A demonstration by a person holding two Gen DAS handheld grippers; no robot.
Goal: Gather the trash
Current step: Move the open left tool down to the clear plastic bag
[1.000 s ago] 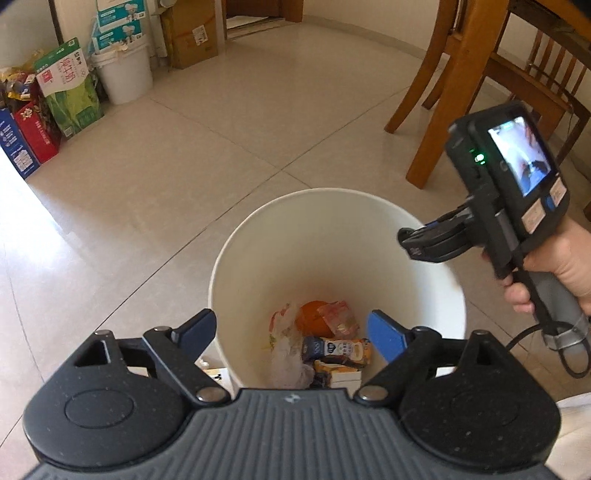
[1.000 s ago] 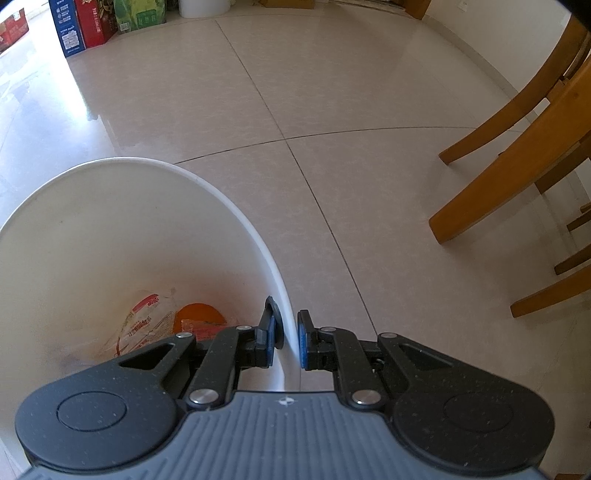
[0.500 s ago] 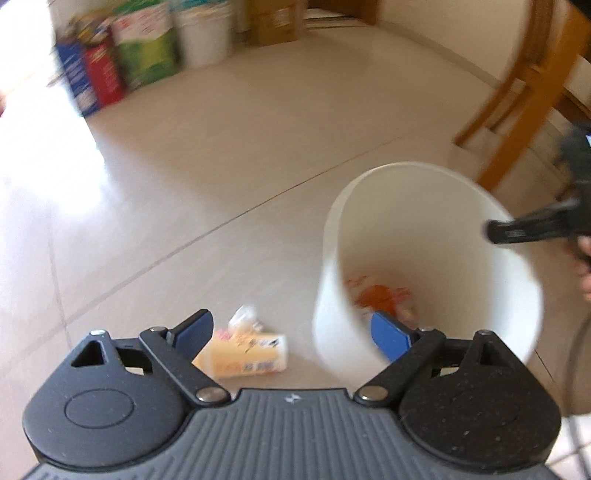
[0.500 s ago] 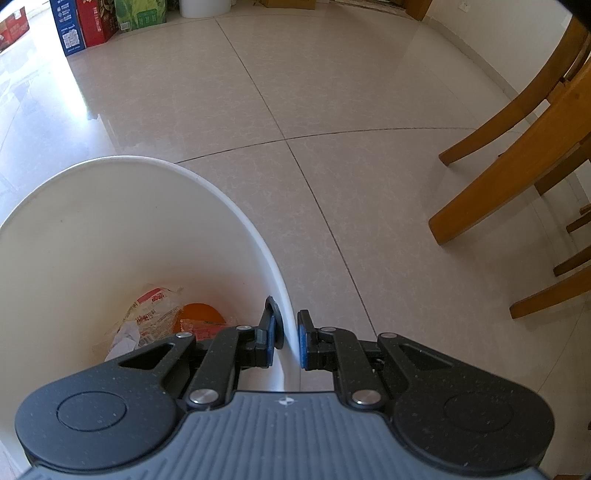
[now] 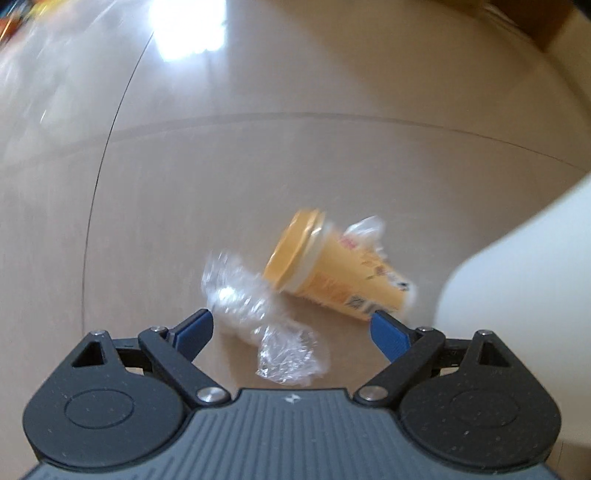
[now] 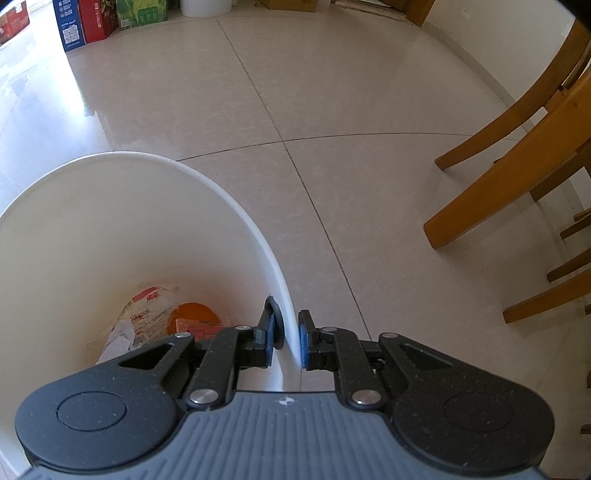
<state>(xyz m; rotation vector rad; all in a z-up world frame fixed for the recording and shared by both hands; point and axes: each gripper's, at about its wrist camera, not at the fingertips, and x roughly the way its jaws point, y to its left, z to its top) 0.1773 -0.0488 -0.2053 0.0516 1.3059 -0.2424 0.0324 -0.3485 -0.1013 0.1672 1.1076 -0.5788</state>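
A yellow lidded paper cup (image 5: 332, 266) lies on its side on the tiled floor, with crumpled clear plastic wrap (image 5: 258, 310) in front of it. My left gripper (image 5: 291, 325) hovers open just above and short of both, nothing between its fingers. The white trash bin (image 5: 517, 295) stands at the right edge of the left wrist view. In the right wrist view my right gripper (image 6: 290, 339) is shut on the rim of the white trash bin (image 6: 255, 229). Wrappers and an orange item (image 6: 192, 314) lie at the bin's bottom.
Wooden chair and table legs (image 6: 509, 177) stand to the right of the bin. Boxes and bags (image 6: 85, 22) line the far wall, with a white bucket (image 6: 205, 7) beside them. Beige floor tiles (image 6: 258, 92) stretch ahead.
My left gripper swung left and down from over the bin to the cup and plastic wrap on the floor. The right gripper kept its hold on the bin rim.
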